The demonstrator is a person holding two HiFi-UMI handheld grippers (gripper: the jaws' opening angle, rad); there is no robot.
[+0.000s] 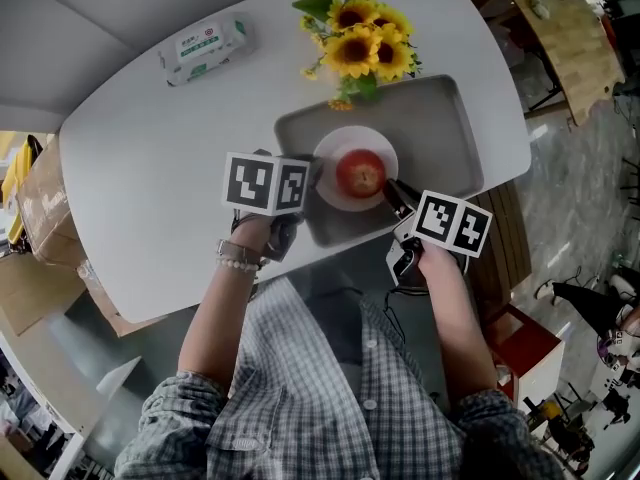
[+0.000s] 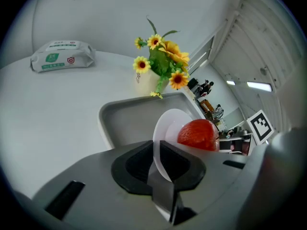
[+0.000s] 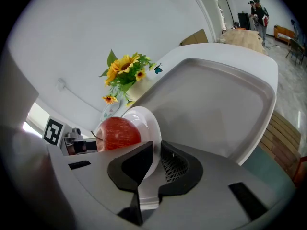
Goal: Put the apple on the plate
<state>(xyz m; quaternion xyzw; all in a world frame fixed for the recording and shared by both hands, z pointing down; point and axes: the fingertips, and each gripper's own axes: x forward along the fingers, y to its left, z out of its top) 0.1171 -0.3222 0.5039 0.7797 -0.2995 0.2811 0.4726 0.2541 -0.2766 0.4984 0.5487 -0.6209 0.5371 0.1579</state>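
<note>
A red apple (image 1: 360, 173) sits on a small white plate (image 1: 386, 152), which is over the grey tray (image 1: 440, 128). My left gripper (image 1: 312, 180) is shut on the plate's left rim, and my right gripper (image 1: 392, 193) is shut on its right rim. In the left gripper view the plate (image 2: 168, 123) stands edge-on between the jaws of the left gripper (image 2: 156, 155), with the apple (image 2: 197, 134) just beyond. The right gripper view shows the right gripper (image 3: 156, 159) pinching the plate (image 3: 146, 123), with the apple (image 3: 117, 133) to the left. I cannot tell whether the plate touches the tray.
A bunch of sunflowers (image 1: 362, 43) stands at the tray's far edge. A pack of wipes (image 1: 205, 48) lies at the far left of the white table (image 1: 150, 158). The tray's near side reaches the table's front edge. A wooden bench (image 1: 575, 38) stands off to the right.
</note>
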